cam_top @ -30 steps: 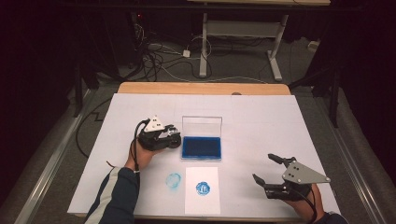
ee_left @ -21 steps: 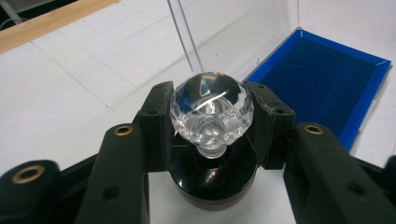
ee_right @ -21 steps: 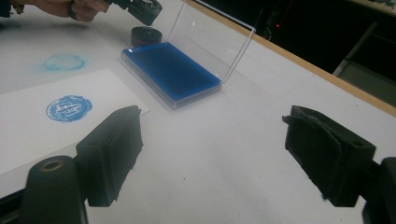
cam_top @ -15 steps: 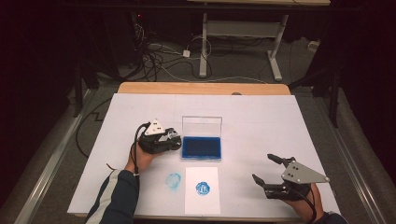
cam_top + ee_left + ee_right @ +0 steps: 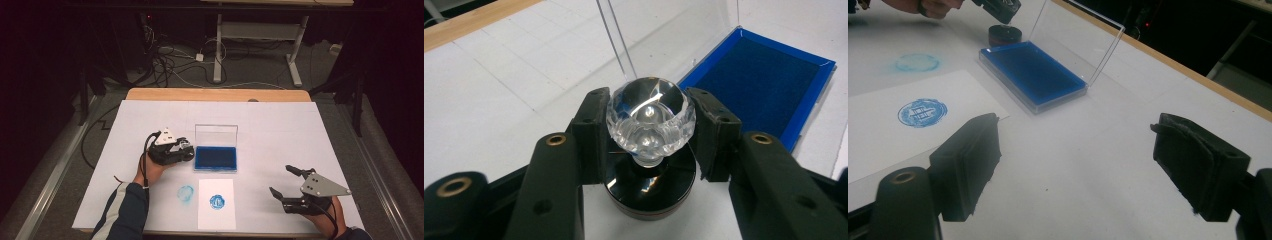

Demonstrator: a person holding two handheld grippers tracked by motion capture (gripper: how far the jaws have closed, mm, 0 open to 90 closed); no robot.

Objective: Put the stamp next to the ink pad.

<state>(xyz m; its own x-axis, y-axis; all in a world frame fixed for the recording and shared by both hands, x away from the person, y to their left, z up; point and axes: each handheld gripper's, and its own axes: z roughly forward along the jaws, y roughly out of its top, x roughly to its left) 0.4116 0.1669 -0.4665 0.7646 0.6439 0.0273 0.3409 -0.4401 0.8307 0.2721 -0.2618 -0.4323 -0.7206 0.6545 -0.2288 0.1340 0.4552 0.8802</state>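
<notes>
- High view: the left gripper (image 5: 186,148) is resting on the white desk (image 5: 280,125) just left of the ink pad case (image 5: 216,158), its fingers closed in on the stamp (image 5: 186,146), which is too small here to make out in detail. The right gripper (image 5: 286,182) is lying well apart near the desk's front right corner, its fingers spreading wide with nothing between them. The case is sitting open, its clear lid (image 5: 216,135) standing up at the back and a dark blue ink pad lying in its tray. In front of it a sheet of paper (image 5: 216,210) is carrying a round blue stamp print (image 5: 216,202), and a fainter blue ring (image 5: 186,193) is showing on the desk just left of the sheet.
- Left gripper view: the two black fingers (image 5: 590,134) are pressing on either side of the stamp's faceted clear knob (image 5: 651,120), narrowly spaced around it. The stamp's round black base (image 5: 649,187) is sitting below the knob on the desk. The blue pad (image 5: 758,85) is lying in its tray just to the right, the lid's clear edge rising behind the knob.
- Right gripper view: the fingers (image 5: 970,160) are standing far apart over bare desk, gripping nothing. Farther off, the open case is holding its blue pad, the stamp's dark base standing just beside the case's far end under the other gripper. The printed sheet is lying at the left.
</notes>
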